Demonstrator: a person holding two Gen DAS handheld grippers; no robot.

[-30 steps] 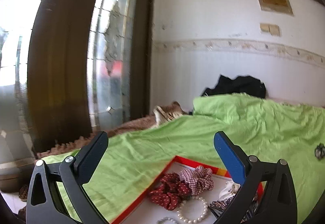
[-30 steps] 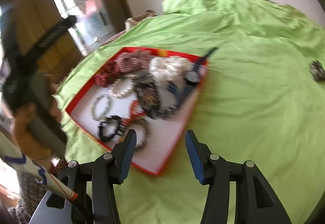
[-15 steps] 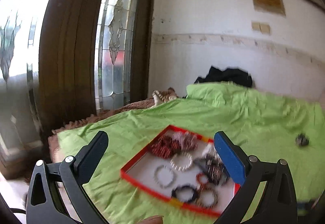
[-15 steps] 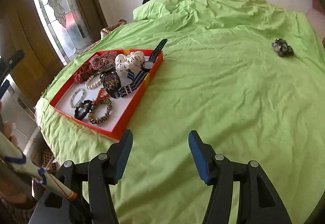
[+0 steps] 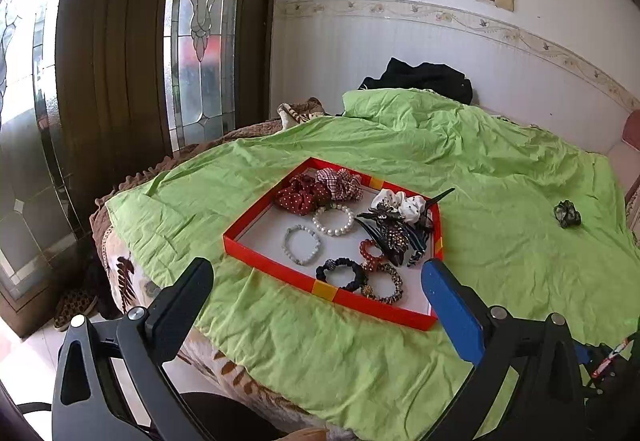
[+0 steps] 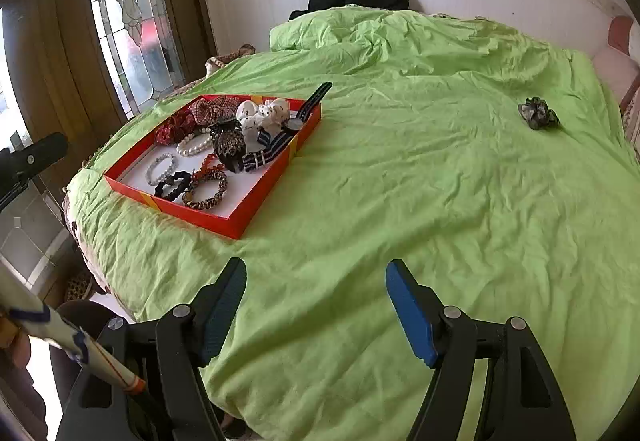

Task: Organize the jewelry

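Note:
A shallow red tray (image 5: 276,269) (image 6: 256,201) lies on the green bedsheet and holds several bracelets, scrunchies, a hair clip and a watch. A dark grey scrunchie (image 5: 567,214) (image 6: 537,113) lies alone on the sheet, far right of the tray. My left gripper (image 5: 316,295) is open and empty, held back from the tray's near edge. My right gripper (image 6: 316,295) is open and empty, above bare sheet to the right of the tray's near corner.
The bed's left edge drops to a tiled floor with slippers (image 5: 74,307). A dark wooden door with glass panels (image 5: 200,41) stands left. A black garment (image 5: 420,79) lies by the white wall. A pink cushion (image 6: 616,65) is at the far right.
Both grippers have pulled back and away from the tray. The whole tray and much more of the bed now show in both views. Both stay open.

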